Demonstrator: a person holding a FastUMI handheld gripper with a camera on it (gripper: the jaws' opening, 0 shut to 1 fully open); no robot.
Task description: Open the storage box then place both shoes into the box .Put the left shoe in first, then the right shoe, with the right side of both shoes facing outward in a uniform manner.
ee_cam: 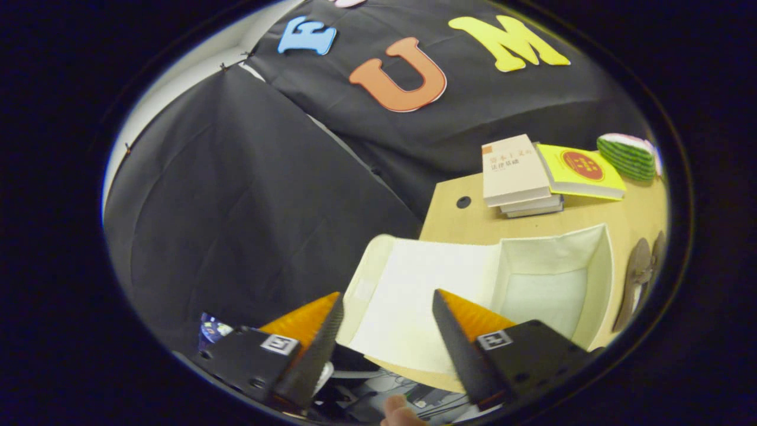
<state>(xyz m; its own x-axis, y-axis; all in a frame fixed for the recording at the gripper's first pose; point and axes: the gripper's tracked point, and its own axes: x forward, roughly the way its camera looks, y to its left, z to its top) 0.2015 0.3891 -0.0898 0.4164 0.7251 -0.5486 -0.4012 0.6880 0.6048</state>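
While our claw [387,307] hangs tilted above the table [455,222], its fingers are spread wide apart with nothing gripped between them, so we're holding nothing right now. Just ahead of the fingers, and partly in the gap between them, we see the box [597,278]: a pale fabric one lying on its side on the wooden table with its mouth open and its flap [414,296] folded down flat toward us. That flap reaches over the table's near edge, and its free end sits right between our two fingertips. Inside, the box looks empty as far as we can see; the back wall and floor are bare white cloth. Beyond the box, further along the table, we've got a stack of books [517,174] with a pale cover on top, and touching it on the right a yellow book [582,171]. Past that sits a green striped thing [627,157], looks like a watermelon slice toy. Off to the right of the box, well clear of our right finger, a pair of brown shoes [641,275] stands on the table, squashed by the lens so we can't tell which is which. Below the fingers a fingertip [399,411] pokes in.
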